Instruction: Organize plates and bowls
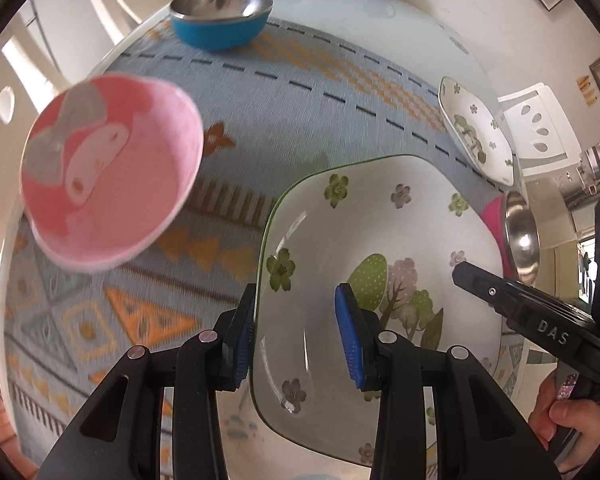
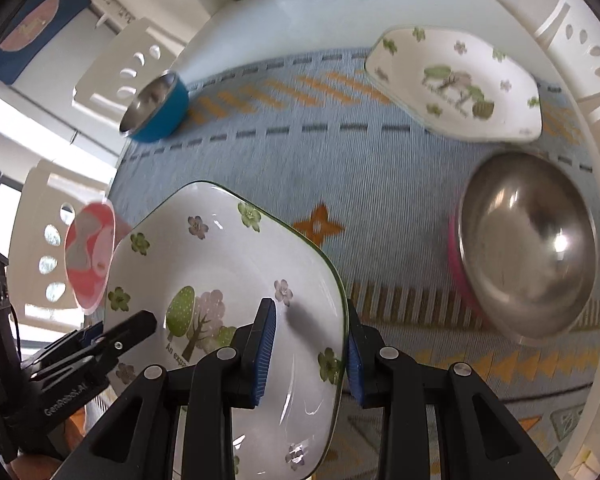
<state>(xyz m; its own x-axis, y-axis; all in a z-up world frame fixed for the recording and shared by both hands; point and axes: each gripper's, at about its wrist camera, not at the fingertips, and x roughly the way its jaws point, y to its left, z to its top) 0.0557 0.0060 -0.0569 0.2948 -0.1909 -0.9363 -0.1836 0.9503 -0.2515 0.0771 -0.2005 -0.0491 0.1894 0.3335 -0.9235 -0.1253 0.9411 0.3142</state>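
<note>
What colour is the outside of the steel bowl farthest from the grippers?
Blue bowl; the left wrist view shows it best.

Bare cloth [image 2: 380,184] between bowls

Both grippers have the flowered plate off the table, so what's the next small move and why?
Probably carry the plate toward the matching plate at the far right of the mat and set it on top. Left gripper and right gripper each clamp an opposite rim, and stacking the pair suits the tidying. The pink-sided metal bowl lies near that path, so stay above it.
</note>
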